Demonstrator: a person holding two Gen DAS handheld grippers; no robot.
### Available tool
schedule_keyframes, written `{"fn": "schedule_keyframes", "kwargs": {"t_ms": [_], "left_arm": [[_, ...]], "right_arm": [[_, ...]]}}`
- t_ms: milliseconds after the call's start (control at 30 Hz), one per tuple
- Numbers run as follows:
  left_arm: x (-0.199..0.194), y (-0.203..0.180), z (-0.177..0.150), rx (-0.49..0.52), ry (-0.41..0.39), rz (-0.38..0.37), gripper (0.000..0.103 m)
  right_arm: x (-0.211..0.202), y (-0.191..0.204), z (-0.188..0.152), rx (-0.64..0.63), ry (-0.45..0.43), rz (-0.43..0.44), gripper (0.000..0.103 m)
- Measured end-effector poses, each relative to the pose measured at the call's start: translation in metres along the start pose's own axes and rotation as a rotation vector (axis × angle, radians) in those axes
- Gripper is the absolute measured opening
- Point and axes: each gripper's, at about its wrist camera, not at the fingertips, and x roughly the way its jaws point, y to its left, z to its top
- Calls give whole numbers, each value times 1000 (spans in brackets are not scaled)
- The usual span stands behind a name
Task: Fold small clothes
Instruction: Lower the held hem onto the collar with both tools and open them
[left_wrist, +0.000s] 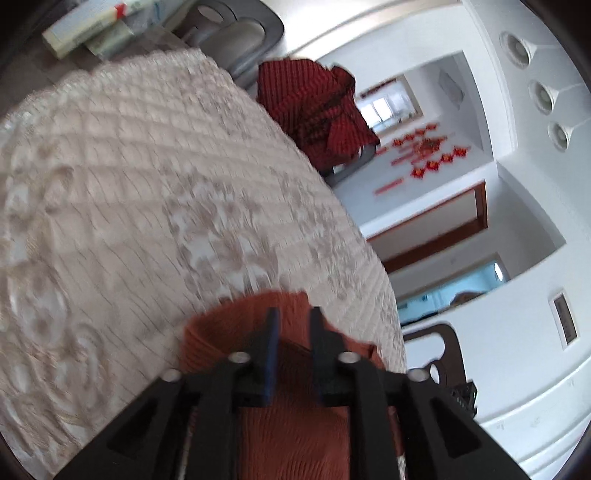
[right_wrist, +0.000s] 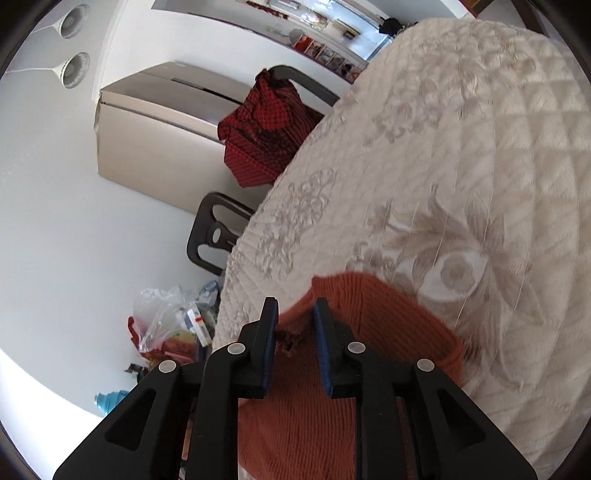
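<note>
A rust-orange knitted garment (left_wrist: 291, 424) lies at the edge of a round table under a cream quilted cloth (left_wrist: 147, 184). In the left wrist view my left gripper (left_wrist: 294, 317) stands just over the garment's folded edge. Its jaws are a little apart, with knit showing in the gap and no pad pressing on it. In the right wrist view the same garment (right_wrist: 388, 325) spreads out on the cloth (right_wrist: 461, 147). My right gripper (right_wrist: 295, 308) is at a frayed corner of it. Those jaws also stand slightly apart, with the corner loose between them.
A dark red checked garment (left_wrist: 317, 110) (right_wrist: 266, 129) hangs on a grey chair beyond the table. A dark wooden chair (right_wrist: 212, 236) stands by the table's edge. A plastic bag of packets (right_wrist: 170, 321) lies on the floor. Flat boxes (left_wrist: 81, 26) sit past the table's far side.
</note>
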Motion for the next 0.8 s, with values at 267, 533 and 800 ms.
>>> {"fn": "schedule_keyframes", "kwargs": {"t_ms": [267,533,800], "left_arm": [[-22,-26,-13,165,-36,62,27],[-1,-64,-61,475,76,172,27],[49,-53,-15,456,127,394,34]], "right_arm": [[-16,18,-4,-126,-28,-43,20],[-3,52,-49,-418,104,-223,20],[30,49,-19,-454,84,-388,20]]}}
